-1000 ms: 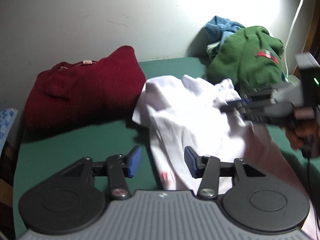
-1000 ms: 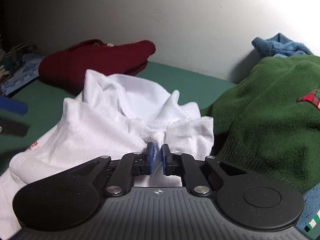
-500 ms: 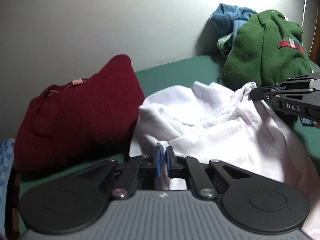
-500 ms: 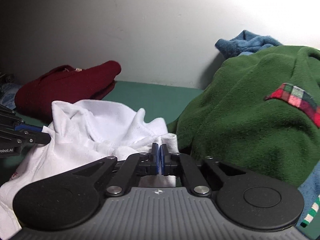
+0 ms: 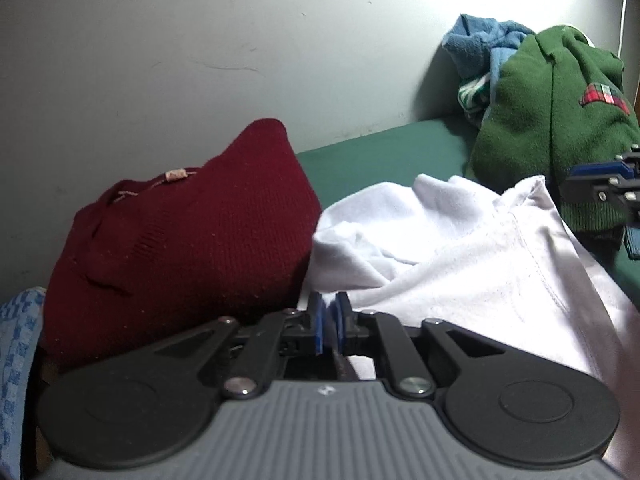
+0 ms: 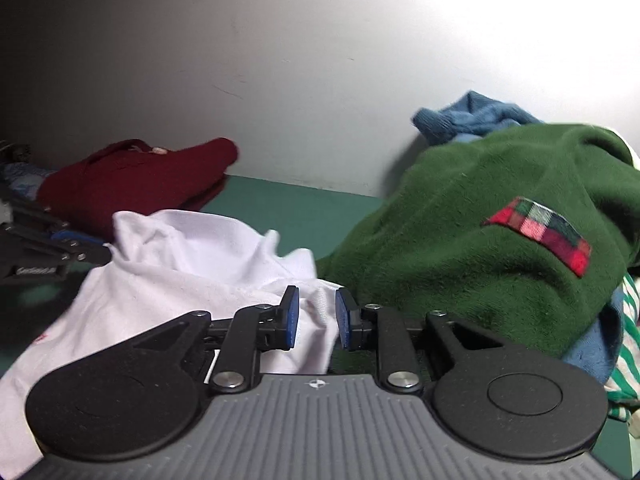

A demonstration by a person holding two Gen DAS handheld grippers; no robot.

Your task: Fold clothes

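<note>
A crumpled white garment (image 5: pixel 460 272) (image 6: pixel 180 272) lies on the green table top (image 5: pixel 380 152). My left gripper (image 5: pixel 328 304) pinches its near left edge, just in front of the maroon sweater; its jaws are opening slightly, but the pads still hold the cloth. My right gripper (image 6: pixel 316 300) is at the garment's right side, beside the green sweater. Its jaws are opening: a fold of white cloth sits between the pads, and a gap shows at the right pad. Each gripper shows in the other's view: the right gripper (image 5: pixel 600 184), the left gripper (image 6: pixel 60 248).
A folded maroon sweater (image 5: pixel 188 248) (image 6: pixel 132 184) sits at the left against the wall. A green sweater (image 5: pixel 560 120) (image 6: pixel 480 240) with a plaid patch is heaped at the right over blue cloth (image 6: pixel 468 116) and striped cloth (image 6: pixel 628 340). A blue checked cloth (image 5: pixel 16 340) is at far left.
My left gripper went from open to pinching the white garment's edge and moved toward the maroon sweater. My right gripper, shut on the cloth before, has opened and lifted a little.
</note>
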